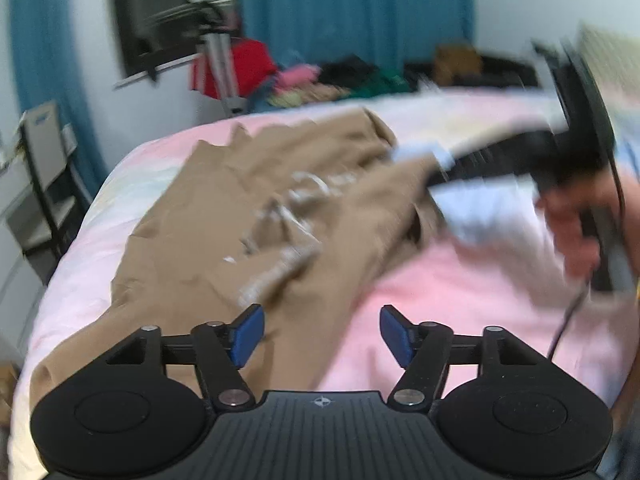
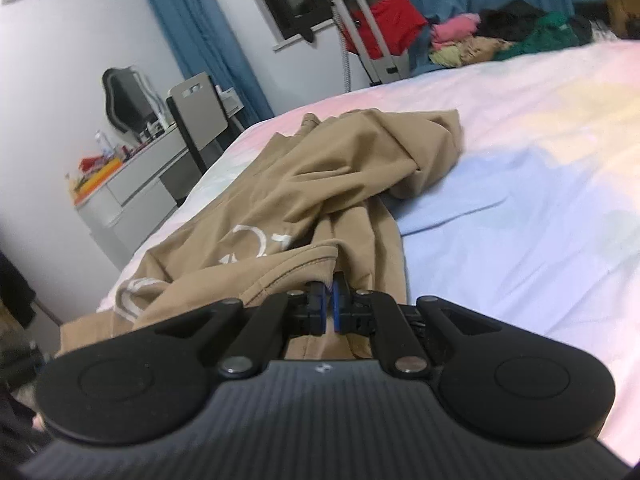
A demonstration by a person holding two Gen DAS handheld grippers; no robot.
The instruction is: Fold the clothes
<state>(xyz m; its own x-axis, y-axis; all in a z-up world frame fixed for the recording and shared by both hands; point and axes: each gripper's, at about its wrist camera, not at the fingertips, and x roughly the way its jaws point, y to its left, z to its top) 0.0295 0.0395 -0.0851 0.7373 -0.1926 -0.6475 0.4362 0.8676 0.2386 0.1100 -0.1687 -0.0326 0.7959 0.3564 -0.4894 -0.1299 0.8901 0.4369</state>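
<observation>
A tan shirt [image 2: 320, 184] lay rumpled on the pastel bedsheet [image 2: 520, 160], stretching toward 11 o'clock from the right gripper [image 2: 327, 306], which pinched its hem; the left gripper [image 1: 322, 336] hovered with jaws spread, empty, at the shirt's near edge.

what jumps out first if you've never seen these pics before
A rumpled tan garment with white lettering sprawls across the pink and pale blue bedsheet, filling the middle of both views. The right gripper is pinched shut on a hemmed edge of it, while the left gripper hangs open above its near end. Behind the bed, a heap of bright clothes lies below blue curtains.
</observation>
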